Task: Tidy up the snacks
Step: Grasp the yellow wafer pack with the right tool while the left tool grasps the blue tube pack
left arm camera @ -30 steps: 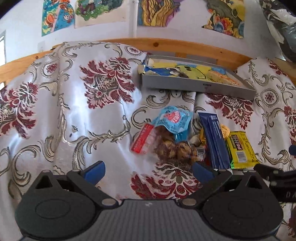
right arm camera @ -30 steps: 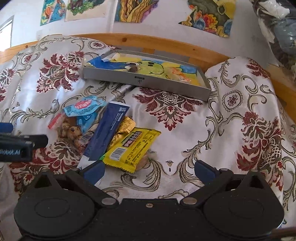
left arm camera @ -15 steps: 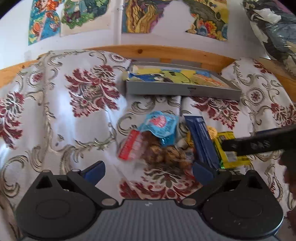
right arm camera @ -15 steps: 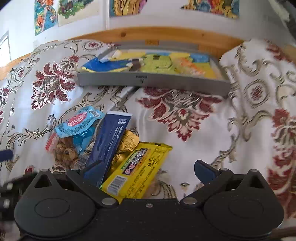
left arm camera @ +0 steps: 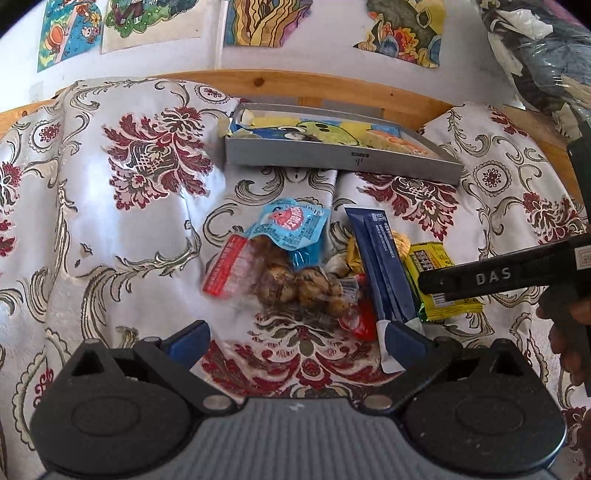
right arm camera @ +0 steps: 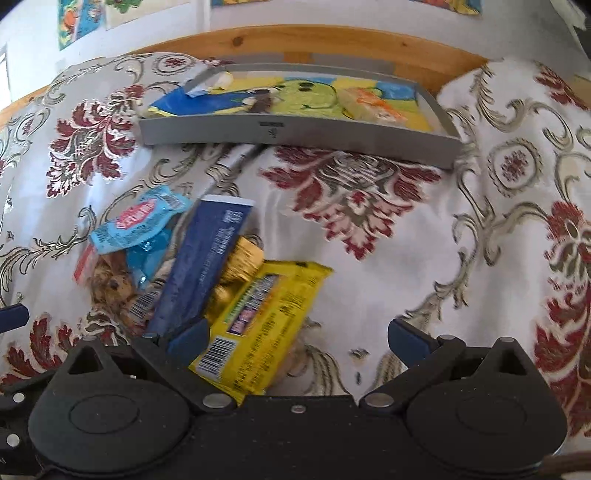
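Observation:
A heap of snacks lies on the floral cloth: a light-blue pouch (left arm camera: pixel 291 225) (right arm camera: pixel 138 221), a clear bag of brown cookies (left arm camera: pixel 291 280) (right arm camera: pixel 110 284), a dark-blue bar (left arm camera: pixel 384 266) (right arm camera: pixel 207 258), gold-wrapped sweets (right arm camera: pixel 240 262) and a yellow bar (left arm camera: pixel 436 280) (right arm camera: pixel 266 317). My left gripper (left arm camera: pixel 295 339) stands open just short of the heap, its right finger by the dark-blue bar's end. My right gripper (right arm camera: pixel 297 338) is open low over the yellow bar, which lies between its fingers. Behind, a grey tray (left arm camera: pixel 340 162) (right arm camera: pixel 295 129) holds colourful flat packets.
The wooden bed frame (left arm camera: pixel 314 85) runs behind the tray, under a wall with drawings (left arm camera: pixel 266 22). The right tool's black body (left arm camera: pixel 509 273) and a hand (left arm camera: pixel 569 332) cross the left wrist view at right. Bare cloth (left arm camera: pixel 110 221) spreads to the left.
My right gripper has moved down and forward onto the yellow bar, now between its fingers. The left gripper crept closer to the heap. The right tool came further into the left view.

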`<state>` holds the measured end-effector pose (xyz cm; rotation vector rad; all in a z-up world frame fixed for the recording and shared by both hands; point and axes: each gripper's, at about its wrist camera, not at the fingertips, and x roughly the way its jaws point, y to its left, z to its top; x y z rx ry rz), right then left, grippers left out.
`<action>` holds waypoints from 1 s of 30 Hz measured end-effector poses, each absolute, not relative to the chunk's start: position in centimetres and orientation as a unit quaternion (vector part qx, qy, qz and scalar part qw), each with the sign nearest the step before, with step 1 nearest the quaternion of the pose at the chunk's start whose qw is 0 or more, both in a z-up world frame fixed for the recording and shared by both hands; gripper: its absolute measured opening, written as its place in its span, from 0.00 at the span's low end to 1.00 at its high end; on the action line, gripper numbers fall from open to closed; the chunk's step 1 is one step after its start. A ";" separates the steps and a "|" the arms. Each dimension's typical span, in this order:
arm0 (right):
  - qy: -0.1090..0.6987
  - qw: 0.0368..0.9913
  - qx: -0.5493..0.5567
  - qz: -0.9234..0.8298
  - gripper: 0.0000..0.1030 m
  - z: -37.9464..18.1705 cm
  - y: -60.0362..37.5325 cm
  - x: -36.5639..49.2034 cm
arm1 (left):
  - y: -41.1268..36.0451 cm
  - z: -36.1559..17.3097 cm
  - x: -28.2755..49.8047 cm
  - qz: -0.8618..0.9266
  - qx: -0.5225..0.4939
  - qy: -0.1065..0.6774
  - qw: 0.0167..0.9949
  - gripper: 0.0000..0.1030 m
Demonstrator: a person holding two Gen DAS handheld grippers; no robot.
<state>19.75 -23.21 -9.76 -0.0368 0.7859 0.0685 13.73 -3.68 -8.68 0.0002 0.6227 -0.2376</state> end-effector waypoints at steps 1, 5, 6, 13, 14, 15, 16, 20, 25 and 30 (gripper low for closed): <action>0.382 0.923 -0.019 0.029 0.99 -9.7 -23.4 19.7 | -3.7 -8.7 13.7 -0.117 0.000 0.306 0.945 0.99; 0.366 0.930 -0.030 0.021 0.99 -9.4 -23.2 19.5 | -4.0 -8.7 13.5 -0.119 0.000 0.307 0.944 0.99; 0.363 0.931 -0.028 0.027 0.99 -9.4 -23.1 19.5 | -4.0 -8.7 13.4 -0.120 0.000 0.307 0.944 0.99; 0.374 0.923 -0.088 0.033 0.92 -10.7 -20.7 20.1 | -4.7 -8.8 12.9 -0.124 0.009 0.309 0.943 0.99; 0.373 0.923 -0.093 0.032 0.91 -10.6 -20.8 19.9 | -4.8 -8.8 13.0 -0.124 0.008 0.310 0.943 0.99; 0.372 0.923 -0.091 0.032 0.89 -10.4 -21.0 19.8 | -5.0 -8.7 13.1 -0.124 0.008 0.312 0.942 0.99; 0.369 0.924 -0.088 0.032 0.86 -10.0 -21.2 19.6 | -5.2 -8.6 13.2 -0.122 0.009 0.313 0.942 0.99; 0.372 0.921 -0.106 0.048 0.81 -9.3 -22.3 18.7 | -6.4 -8.2 13.7 -0.123 0.021 0.317 0.940 0.99; 0.377 0.913 -0.116 0.104 0.80 -9.0 -24.3 18.9 | -8.2 -8.2 14.4 -0.117 0.038 0.331 0.936 0.99; 0.385 0.907 -0.074 0.150 0.80 -8.9 -26.7 20.6 | -9.9 -8.3 15.7 -0.097 0.051 0.350 0.930 0.99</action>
